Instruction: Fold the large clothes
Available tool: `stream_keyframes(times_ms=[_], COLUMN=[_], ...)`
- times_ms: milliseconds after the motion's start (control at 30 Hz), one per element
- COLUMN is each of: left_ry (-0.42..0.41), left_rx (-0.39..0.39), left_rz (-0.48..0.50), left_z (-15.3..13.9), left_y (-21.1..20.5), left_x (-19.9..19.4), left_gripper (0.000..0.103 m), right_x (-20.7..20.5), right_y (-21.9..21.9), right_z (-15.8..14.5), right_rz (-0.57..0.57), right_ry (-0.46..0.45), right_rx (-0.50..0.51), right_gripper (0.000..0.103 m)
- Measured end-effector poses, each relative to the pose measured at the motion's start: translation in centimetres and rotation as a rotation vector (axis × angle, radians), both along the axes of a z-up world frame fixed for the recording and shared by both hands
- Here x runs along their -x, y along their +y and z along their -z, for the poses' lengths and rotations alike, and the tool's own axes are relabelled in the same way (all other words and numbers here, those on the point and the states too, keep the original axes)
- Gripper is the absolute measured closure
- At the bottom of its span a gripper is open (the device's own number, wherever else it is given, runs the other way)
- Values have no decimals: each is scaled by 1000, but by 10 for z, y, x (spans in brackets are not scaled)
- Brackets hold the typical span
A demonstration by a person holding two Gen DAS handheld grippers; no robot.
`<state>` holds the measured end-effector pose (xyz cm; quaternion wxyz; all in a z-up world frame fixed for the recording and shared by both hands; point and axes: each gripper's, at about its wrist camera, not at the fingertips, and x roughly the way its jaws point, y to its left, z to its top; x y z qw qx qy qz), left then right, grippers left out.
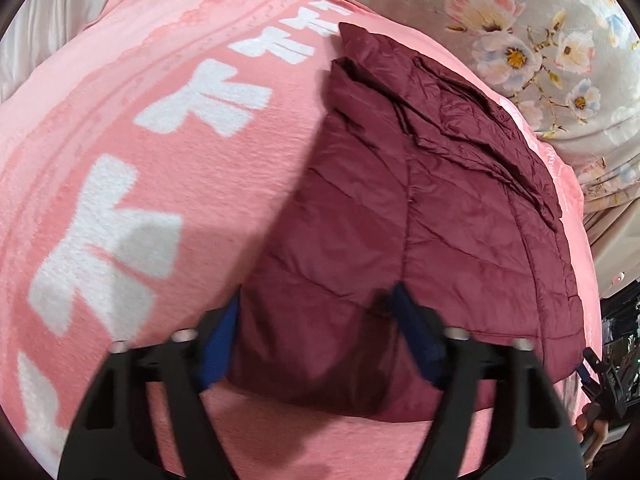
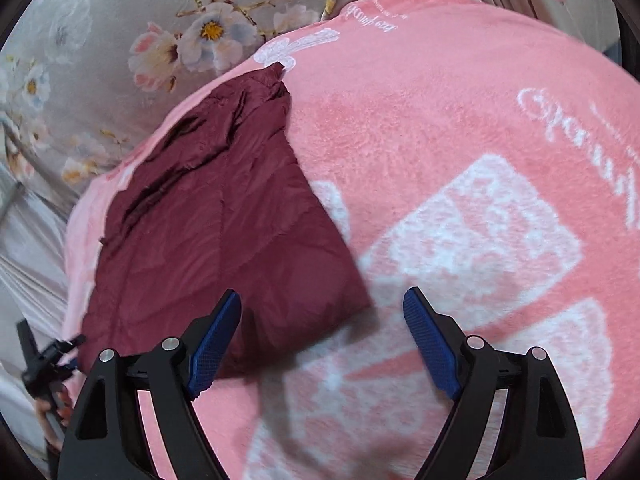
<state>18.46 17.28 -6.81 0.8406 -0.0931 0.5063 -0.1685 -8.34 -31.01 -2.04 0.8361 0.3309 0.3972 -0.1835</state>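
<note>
A maroon quilted jacket (image 1: 432, 208) lies folded flat on a pink blanket (image 1: 160, 184), with creased layers at its far end. My left gripper (image 1: 318, 300) is open just above the jacket's near left corner, its jaws straddling that corner. In the right wrist view the jacket (image 2: 216, 224) lies to the left on the blanket (image 2: 440, 120). My right gripper (image 2: 322, 306) is open and empty over the jacket's near right corner. The other gripper shows small at the left edge (image 2: 44, 356) and, in the left wrist view, at the right edge (image 1: 604, 384).
The pink blanket has large white patterns (image 2: 472, 240) and letters (image 1: 100, 240). A grey floral sheet (image 1: 540, 40) lies beyond the blanket, also in the right wrist view (image 2: 120, 40). White fabric (image 1: 52, 20) is at the far left.
</note>
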Motion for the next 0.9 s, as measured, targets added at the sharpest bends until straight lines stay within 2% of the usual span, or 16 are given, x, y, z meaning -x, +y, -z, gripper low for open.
stream_keyframes(times_ms=[33, 67, 100, 133, 167, 233, 333, 467, 567, 700, 767, 900], left_ry=[6, 8, 2, -11, -20, -51, -76, -104, -131, -218, -266, -320], left_rx=[6, 4, -6, -15, -12, 9, 82, 195, 266, 334, 330, 229], left_rz=[4, 7, 8, 20, 24, 33, 46, 69, 51, 11, 8, -18], left_z=[-1, -4, -7, -13, -17, -33, -58, -96, -126, -171, -188, -204], left_y=[-2, -5, -6, -9, -9, -6, 9, 44, 74, 93, 87, 53], left_x=[2, 3, 5, 9, 12, 22, 45, 94, 134, 161, 157, 118], left_gripper=[65, 74, 88, 94, 95, 98, 99, 99, 99, 98, 98, 98], right_x=[-3, -7, -13, -16, -18, -16, 1, 51, 92, 118, 109, 51], right_y=[0, 1, 3, 4, 7, 15, 31, 50, 60, 63, 59, 36], right_z=[0, 0, 2, 3, 2, -11, -42, -100, -142, -194, -207, -208], right_rz=[-5, -19, -41, -51, -60, -75, -115, -157, -162, -151, -142, -127], right_ry=[-13, -24, -18, -3, 0, -11, -47, -125, -183, -287, -324, -351], right_rx=[-12, -30, -51, -54, -52, -15, 50, 113, 156, 196, 197, 218], right_gripper=[35, 55, 68, 83, 93, 98, 100, 100, 100, 100, 100, 100])
